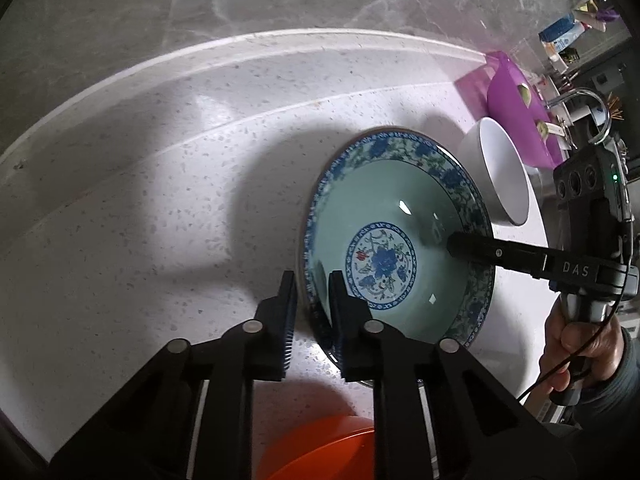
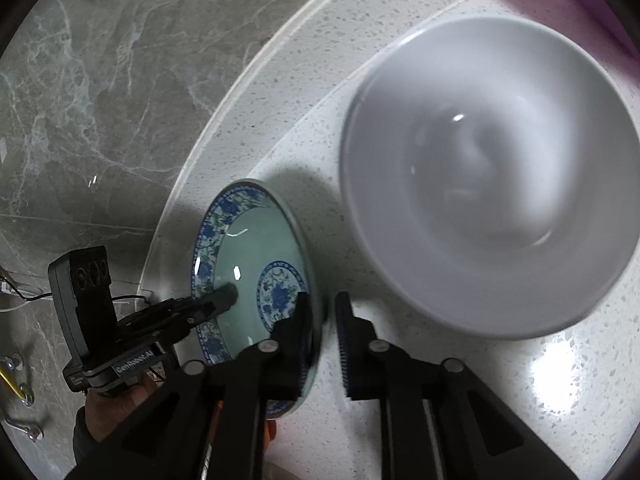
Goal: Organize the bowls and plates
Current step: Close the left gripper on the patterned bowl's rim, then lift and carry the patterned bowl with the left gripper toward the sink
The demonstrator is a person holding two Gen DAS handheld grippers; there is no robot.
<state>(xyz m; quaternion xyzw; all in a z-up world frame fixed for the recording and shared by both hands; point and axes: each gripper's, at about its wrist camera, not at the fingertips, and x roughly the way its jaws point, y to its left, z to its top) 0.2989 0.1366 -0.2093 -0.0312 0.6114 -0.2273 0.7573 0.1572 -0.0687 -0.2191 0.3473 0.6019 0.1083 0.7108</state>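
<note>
My left gripper (image 1: 313, 312) straddles the near rim of the blue floral plate (image 1: 394, 236): one finger sits inside the celadon well, the other outside over the speckled white counter (image 1: 140, 208), and the rim runs up between the pads. There seems to be a sliver of space on the outer side, so I cannot tell whether the pads are truly pinching the rim. My right gripper (image 2: 322, 320) straddles the opposite edge of the same plate (image 2: 248, 264); its left finger lies over the plate's inner wall and its right finger stands off on the counter, with a visible gap between that pad and the rim, so those fingers are apart. From the left wrist view the right gripper's inner finger (image 1: 476, 249) reaches in over the far rim. The white bowl (image 2: 492, 176) stands on the counter just beyond the plate's right side, blurred. A purple basin (image 1: 516, 112) sits behind the bowl, and an orange basin (image 1: 320, 452) shows beneath my left gripper.
</note>
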